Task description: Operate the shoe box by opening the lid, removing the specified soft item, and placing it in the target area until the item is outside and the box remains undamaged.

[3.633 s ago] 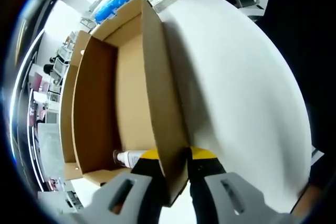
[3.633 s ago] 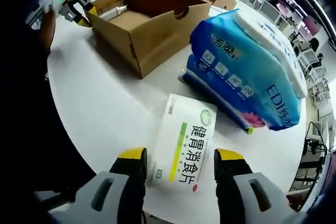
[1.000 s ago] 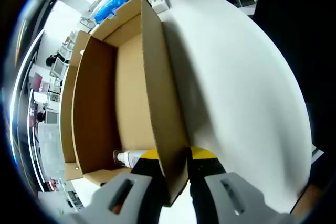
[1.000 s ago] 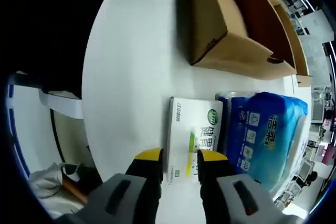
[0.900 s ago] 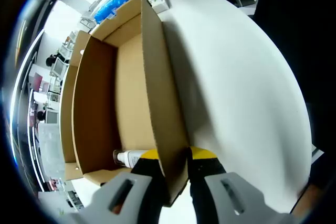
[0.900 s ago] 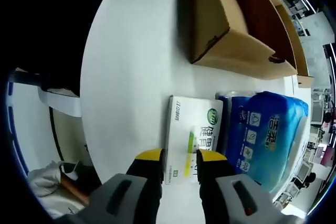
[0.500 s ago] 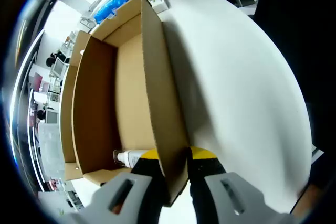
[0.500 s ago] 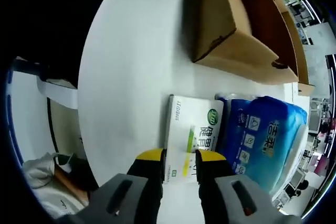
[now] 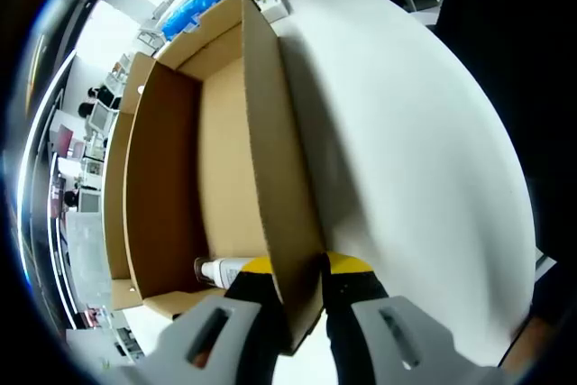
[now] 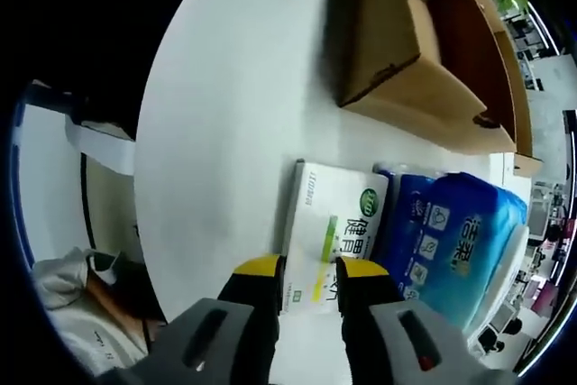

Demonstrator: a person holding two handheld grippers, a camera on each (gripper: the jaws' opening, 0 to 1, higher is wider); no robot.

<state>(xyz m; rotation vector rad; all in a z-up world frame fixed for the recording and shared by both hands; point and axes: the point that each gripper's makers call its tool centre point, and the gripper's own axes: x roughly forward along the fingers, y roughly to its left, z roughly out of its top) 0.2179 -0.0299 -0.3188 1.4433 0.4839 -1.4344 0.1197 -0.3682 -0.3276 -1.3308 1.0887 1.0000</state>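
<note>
Your cardboard shoe box [image 9: 225, 160] stands open on the white round table [image 9: 406, 151], plain brown corrugated walls, a white tube [image 9: 219, 270] lying inside at its near end, partly hidden. Your left gripper [image 9: 290, 270] pinches the box's side wall. Beyond the box, your right gripper [image 10: 304, 270] clamps the white-and-green carton [image 10: 330, 236], just beside the glossy blue tissue pack [image 10: 455, 241].

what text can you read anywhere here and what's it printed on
"健胃" is the start of a larger line cut off by the jaws, on the white box held in the right hand-held gripper.
"洁柔" on the blue soft pack.
Small print along the white box's edge: too small to read.
Cardboard shoe box and the tube inside it: no readable text.
</note>
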